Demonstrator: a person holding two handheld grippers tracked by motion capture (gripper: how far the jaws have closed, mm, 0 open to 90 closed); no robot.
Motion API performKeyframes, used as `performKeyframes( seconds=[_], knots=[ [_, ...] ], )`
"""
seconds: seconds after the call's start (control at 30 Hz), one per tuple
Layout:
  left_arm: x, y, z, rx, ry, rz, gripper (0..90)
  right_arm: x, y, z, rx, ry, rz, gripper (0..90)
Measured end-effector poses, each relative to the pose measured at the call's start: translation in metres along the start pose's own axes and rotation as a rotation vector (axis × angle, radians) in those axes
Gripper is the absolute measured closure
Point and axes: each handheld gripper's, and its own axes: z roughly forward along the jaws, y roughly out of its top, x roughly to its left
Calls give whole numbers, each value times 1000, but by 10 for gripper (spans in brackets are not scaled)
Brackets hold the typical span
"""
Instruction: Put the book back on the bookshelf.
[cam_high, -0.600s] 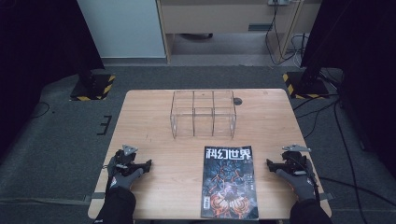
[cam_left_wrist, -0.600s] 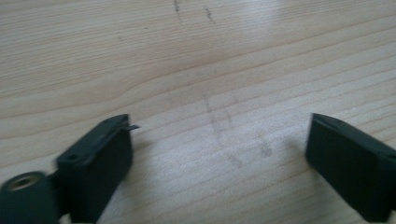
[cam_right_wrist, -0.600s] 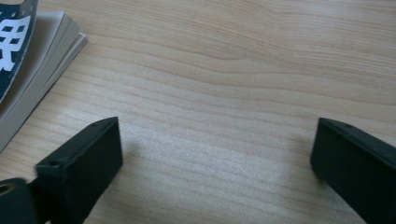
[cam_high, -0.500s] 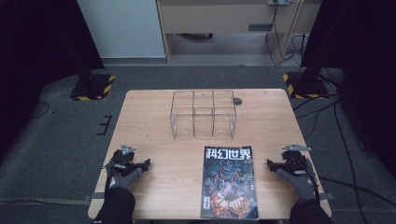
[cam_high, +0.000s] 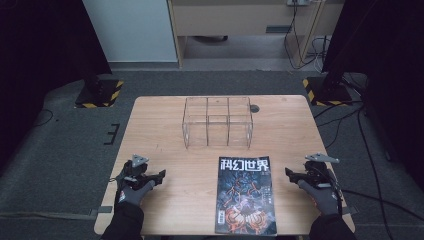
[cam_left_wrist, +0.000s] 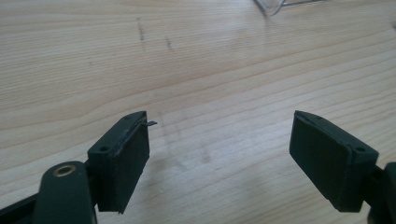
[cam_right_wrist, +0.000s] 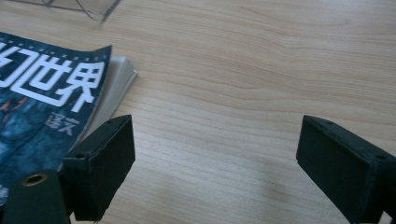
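Magazine (cam_high: 246, 195) lies flat near your edge of the table (cam_high: 160, 125), a little right of centre, cover up, with large white characters across its top and dark artwork below; its near end reaches the table's near edge. Your left gripper (cam_high: 159, 176) rests over bare wood to the magazine's left, well apart from it, held in your gloved left hand (cam_high: 134, 192). In the left gripper view the left gripper (cam_left_wrist: 219, 149) has its jaws spread wide with nothing between them but wood grain, and a clear corner of the rack (cam_left_wrist: 271, 5) shows at the top edge. Your right gripper (cam_high: 291, 173) sits to the magazine's right, near its upper right corner, in your gloved right hand (cam_high: 322, 192). In the right gripper view the right gripper (cam_right_wrist: 215, 158) is also spread wide and holds nothing; the magazine (cam_right_wrist: 42, 112) lies just beside its left jaw, its page edges showing under the cover. Farther off, past the magazine's top edge, the rack (cam_high: 217, 121) of clear panels stands upright at mid-table, split into three compartments. Beyond it, a small dark round hole (cam_high: 255, 108) marks the tabletop near the rack's right far corner.
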Motion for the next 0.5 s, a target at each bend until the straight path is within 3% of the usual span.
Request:
performKeyframes(
  seconds=[0.5],
  knots=[
    [-24,5,-9,-49,-78,19,220,13,3,-16,-43,35,-1,115]
  ],
)
